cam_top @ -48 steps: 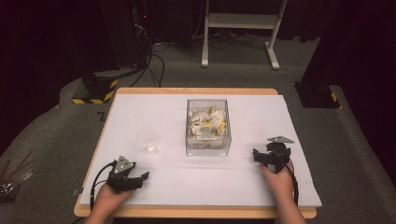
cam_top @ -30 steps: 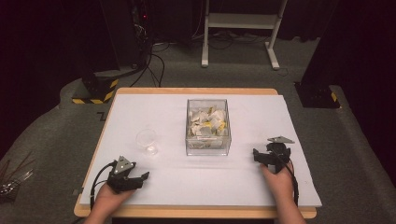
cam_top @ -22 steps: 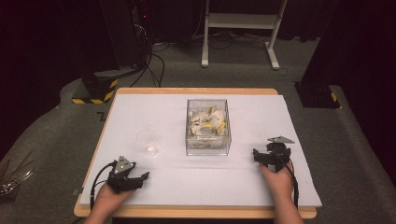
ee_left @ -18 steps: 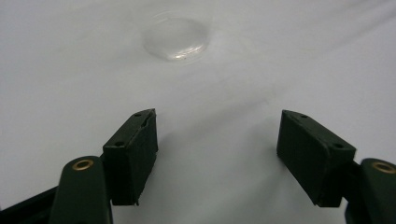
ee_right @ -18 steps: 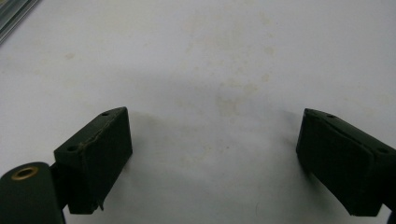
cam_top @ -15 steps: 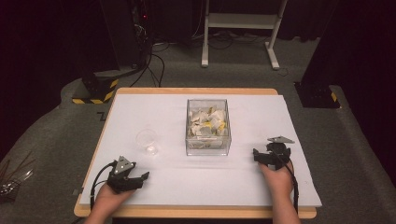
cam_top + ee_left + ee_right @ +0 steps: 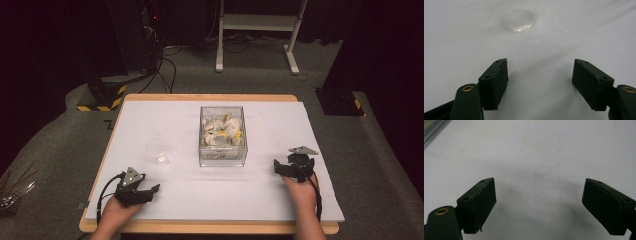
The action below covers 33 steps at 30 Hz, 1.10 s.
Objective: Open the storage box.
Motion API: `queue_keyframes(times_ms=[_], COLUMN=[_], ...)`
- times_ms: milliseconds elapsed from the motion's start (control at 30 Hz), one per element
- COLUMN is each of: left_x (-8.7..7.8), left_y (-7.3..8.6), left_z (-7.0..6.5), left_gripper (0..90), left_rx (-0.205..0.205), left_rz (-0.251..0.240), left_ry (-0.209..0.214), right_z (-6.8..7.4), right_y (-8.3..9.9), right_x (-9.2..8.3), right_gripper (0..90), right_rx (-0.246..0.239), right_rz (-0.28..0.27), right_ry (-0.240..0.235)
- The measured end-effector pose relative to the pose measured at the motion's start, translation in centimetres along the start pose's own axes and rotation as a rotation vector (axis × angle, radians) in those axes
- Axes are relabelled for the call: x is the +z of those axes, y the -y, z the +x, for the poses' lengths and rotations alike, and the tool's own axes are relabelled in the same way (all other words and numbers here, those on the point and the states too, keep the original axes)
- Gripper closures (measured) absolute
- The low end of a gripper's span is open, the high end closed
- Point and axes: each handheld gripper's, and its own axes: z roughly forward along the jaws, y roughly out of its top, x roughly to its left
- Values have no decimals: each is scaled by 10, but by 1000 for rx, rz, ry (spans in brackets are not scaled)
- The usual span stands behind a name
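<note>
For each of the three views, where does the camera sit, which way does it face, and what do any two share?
High view: above the person's side, facing forward and down on the table; both hands and tongs, left tongs, right tongs.
Left gripper view: on the left tongs, facing the clear cup; jaws apart.
Right gripper view: on the right tongs, facing bare white tabletop; jaws apart.
Shared: the clear cup, high and left.

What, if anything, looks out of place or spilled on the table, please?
Nothing stands out. The clear plastic box of crumpled papers stands square, with nothing spilled around it; the small clear plastic cup stands upright, and both claws are open.
</note>
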Motion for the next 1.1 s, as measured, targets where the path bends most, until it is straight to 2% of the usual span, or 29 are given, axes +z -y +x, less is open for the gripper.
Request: queue_keyframes(times_ms=[33,433,600,767,1033,1100], left_x=[0,0,0,0,0,0], left_y=[0,0,0,0,0,0], left_z=[0,0,0,0,0,0], left_gripper=[290,290,288,284,279,279], left_rx=[0,-2,-2,0,2,2], left_rz=[0,-1,-2,-1,2,2], left_ry=[0,1,1,3,5,5], right_z=[0,8,12,17,27,31], right_y=[-1,1,2,1,-3,-4], right_x=[-2,-12,-14,-17,-25,-27], right_gripper=[120,105,103,100,100,101], right_rx=[-10,2,-18,1,-26,-19], right_rz=[-10,-53,-67,-79,-82,-87], right_ry=[-4,-58,-77,-139,-173,-186])
